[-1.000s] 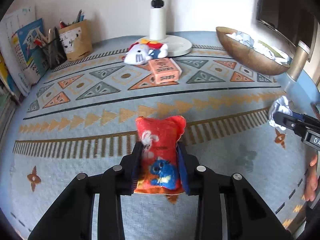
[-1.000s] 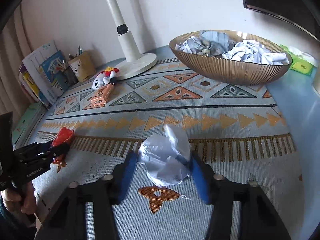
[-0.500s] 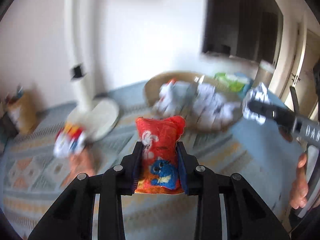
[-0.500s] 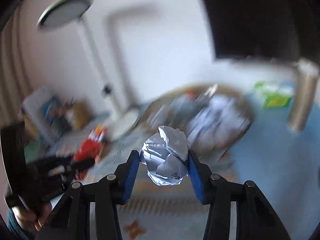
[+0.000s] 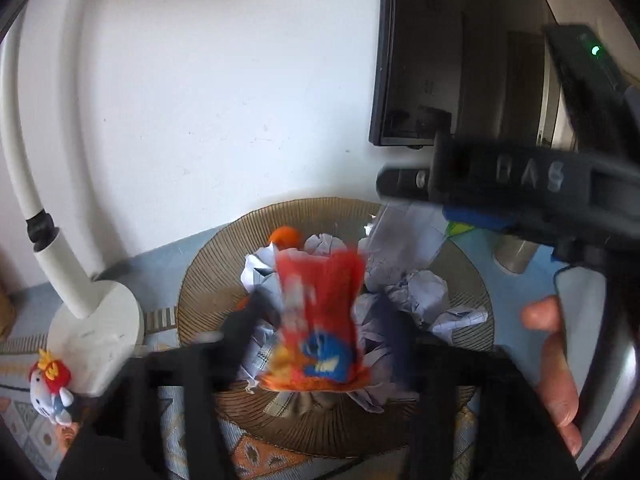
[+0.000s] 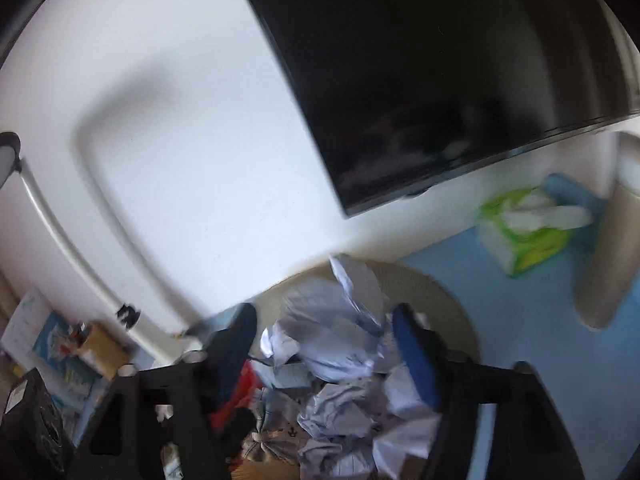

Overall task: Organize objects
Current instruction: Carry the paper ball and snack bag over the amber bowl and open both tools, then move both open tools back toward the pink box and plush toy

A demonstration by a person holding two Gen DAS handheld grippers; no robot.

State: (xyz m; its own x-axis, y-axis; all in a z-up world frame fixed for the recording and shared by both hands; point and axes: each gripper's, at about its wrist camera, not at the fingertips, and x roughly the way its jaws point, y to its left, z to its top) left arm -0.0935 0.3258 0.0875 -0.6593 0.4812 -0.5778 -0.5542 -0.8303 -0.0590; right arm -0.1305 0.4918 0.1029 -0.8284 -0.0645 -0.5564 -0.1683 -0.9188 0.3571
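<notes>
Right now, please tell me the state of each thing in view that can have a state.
left gripper: jaws just opened, pads off the packet.
red snack packet: blurred, loose between the jaws, over the bowl.
right gripper: jaws just opened.
crumpled paper ball: blurred, loose between the jaws.
woven bowl: holds crumpled papers.
tissue box: open, tissue sticking out.

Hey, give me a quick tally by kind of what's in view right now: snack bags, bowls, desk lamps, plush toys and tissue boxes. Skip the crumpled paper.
Snack bag: 1
Bowl: 1
Desk lamp: 1
Plush toy: 1
Tissue box: 1
Total: 5
</notes>
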